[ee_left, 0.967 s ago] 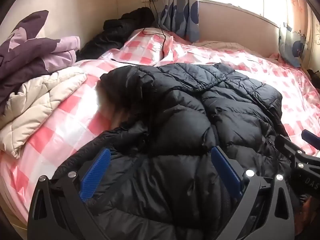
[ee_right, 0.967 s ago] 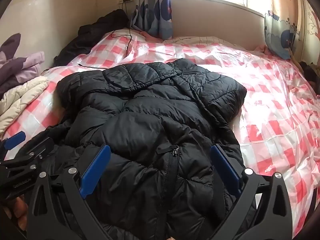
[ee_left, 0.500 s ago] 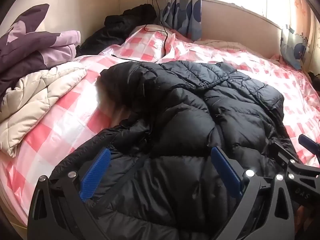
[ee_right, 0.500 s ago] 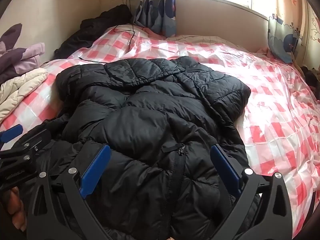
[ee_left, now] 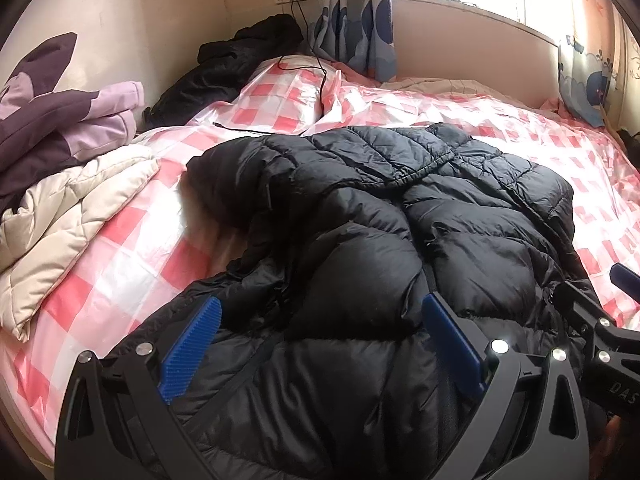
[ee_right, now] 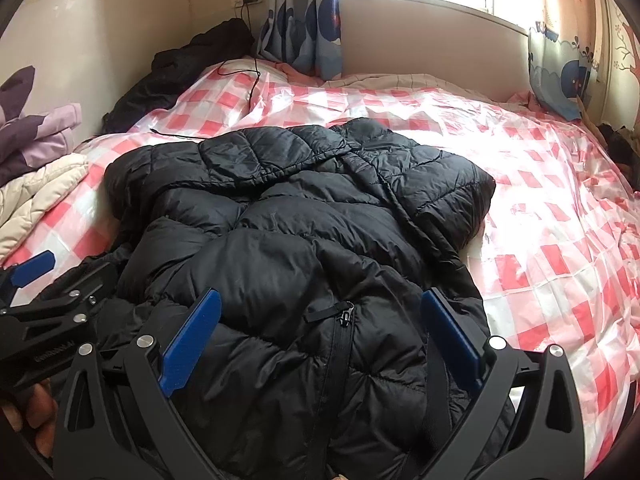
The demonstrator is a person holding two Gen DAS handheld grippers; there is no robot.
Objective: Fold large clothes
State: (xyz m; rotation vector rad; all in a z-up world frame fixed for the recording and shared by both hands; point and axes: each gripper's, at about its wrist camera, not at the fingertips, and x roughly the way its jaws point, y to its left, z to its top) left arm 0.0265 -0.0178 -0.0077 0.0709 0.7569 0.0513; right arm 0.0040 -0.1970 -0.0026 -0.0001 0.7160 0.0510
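Both jaws gape wide, empty: my left gripper [ee_left: 320,344] and right gripper [ee_right: 320,336] hover over the black puffer jacket [ee_right: 288,240], spread ahead between my fingers. I fear slick, puffy fabric slipping from a shallow pinch.

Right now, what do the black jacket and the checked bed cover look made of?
Black jacket: looks like thin synthetic shell, likely nylon, over puffy fill; stitched quilted sections and a soft sheen suggest it.
Checked bed cover: looks like plastic or satin-like sheet; sharp glossy highlights and crisp creases, so I can't tell which.
Cream quilt: matte stitched fabric, padded.
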